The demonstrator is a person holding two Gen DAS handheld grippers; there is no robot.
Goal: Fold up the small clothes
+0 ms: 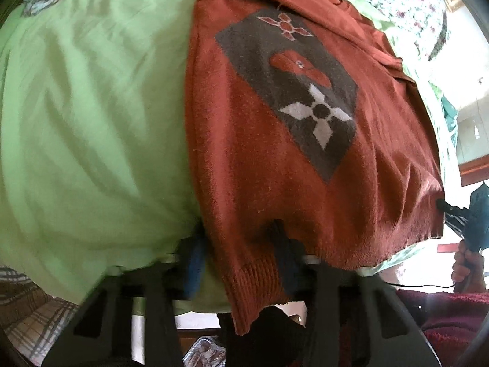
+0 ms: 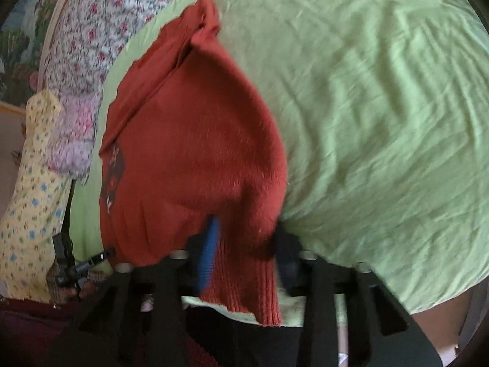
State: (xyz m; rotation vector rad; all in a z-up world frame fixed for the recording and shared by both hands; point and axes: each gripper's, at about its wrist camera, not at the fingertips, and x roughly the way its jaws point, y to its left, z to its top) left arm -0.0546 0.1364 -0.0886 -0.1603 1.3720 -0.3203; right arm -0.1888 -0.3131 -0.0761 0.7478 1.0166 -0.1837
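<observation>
A rust-red knit sweater with a grey panel of flower shapes lies on a light green sheet. My left gripper is shut on the sweater's ribbed hem, near its left corner. In the right wrist view the same sweater shows its plain red side. My right gripper is shut on the ribbed hem at the other corner. Both hem corners hang down between the fingers. The right gripper also shows at the right edge of the left wrist view.
The green sheet covers a bed. Floral bedding lies at the far side and a yellow patterned cloth at the left. A plaid cloth sits at the lower left. The bed edge runs just under the grippers.
</observation>
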